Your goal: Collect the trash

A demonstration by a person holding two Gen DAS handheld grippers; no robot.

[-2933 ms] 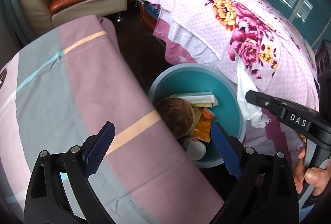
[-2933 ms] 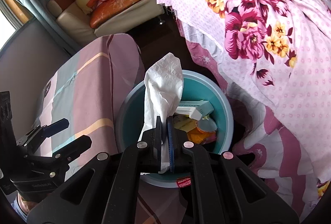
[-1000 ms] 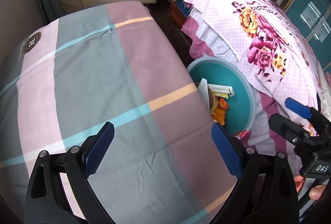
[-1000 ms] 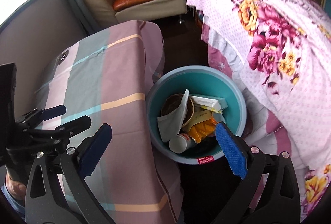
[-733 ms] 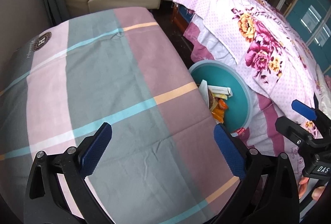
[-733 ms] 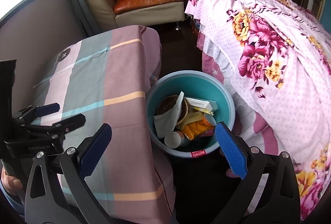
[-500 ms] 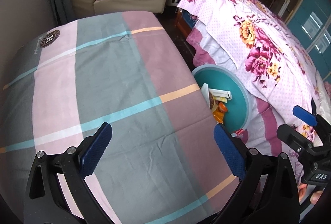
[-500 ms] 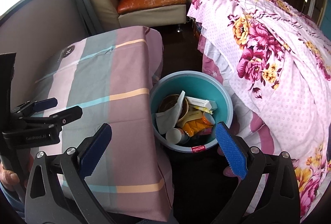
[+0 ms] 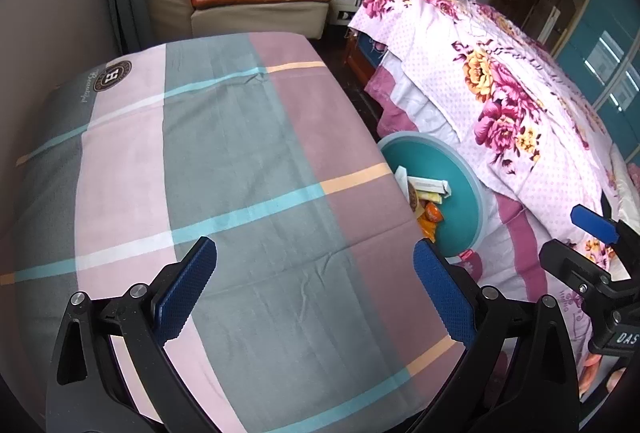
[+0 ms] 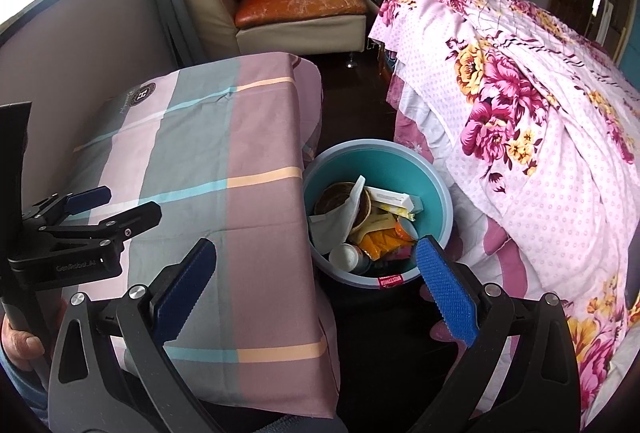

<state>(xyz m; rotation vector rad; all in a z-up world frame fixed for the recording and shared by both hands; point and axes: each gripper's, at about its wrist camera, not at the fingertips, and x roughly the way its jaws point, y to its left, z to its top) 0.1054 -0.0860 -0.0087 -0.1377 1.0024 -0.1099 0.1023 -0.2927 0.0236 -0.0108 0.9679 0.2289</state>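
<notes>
Jaws of both the left gripper (image 9: 314, 285) and the right gripper (image 10: 316, 285) stood spread, grasping nothing, above the checked tablecloth (image 9: 224, 169). Trash (image 10: 372, 223) lay in the teal bin (image 10: 424, 169) beside the table's right edge, near the floral bedspread (image 10: 520, 105).

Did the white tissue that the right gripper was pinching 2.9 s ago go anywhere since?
Yes. The white tissue has dropped into the teal bin, leaning against the brown bowl. The right gripper is open and has pulled back from the bin.
</notes>
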